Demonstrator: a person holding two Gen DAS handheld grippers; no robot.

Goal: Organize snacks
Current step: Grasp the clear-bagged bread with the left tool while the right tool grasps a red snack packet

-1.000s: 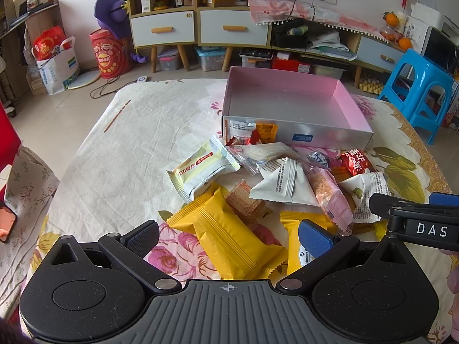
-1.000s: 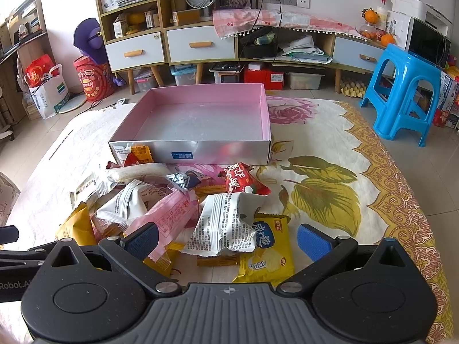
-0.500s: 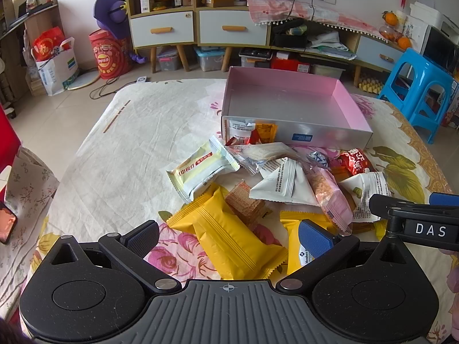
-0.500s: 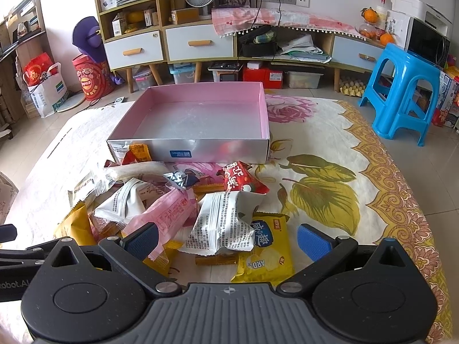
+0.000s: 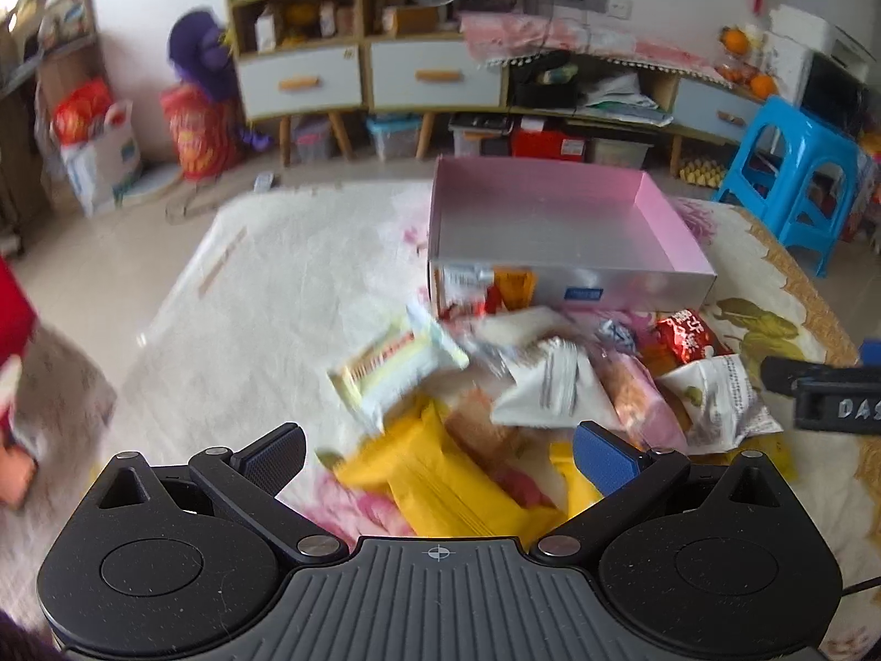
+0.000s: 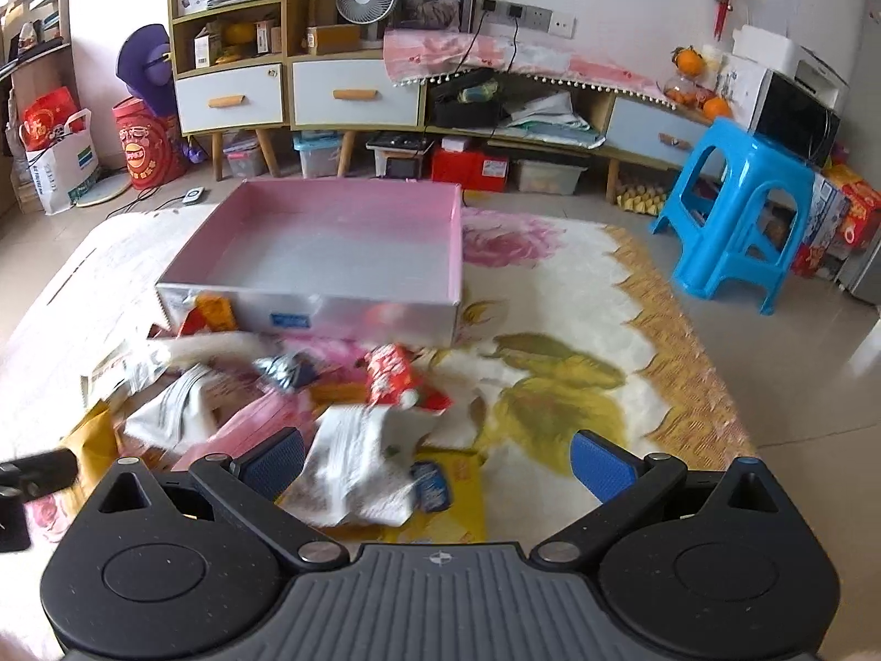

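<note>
Several snack packets lie heaped on the flowered cloth in front of an empty pink box. My left gripper is open above a yellow packet, with a pale green packet and a white packet beyond it. My right gripper is open over a white printed packet that lies on a yellow packet. A red packet and a pink packet lie farther in. Nothing sits between either pair of fingers. The right gripper's body shows at the right edge of the left wrist view.
The cloth-covered table has bare room to the left of the pile and to the right of it. A blue plastic stool stands off the far right corner. Cabinets and storage bins line the back wall.
Both grippers have moved forward and down toward the snack pile, so the packets and the box now look nearer and blurred. Both stay open and empty.
</note>
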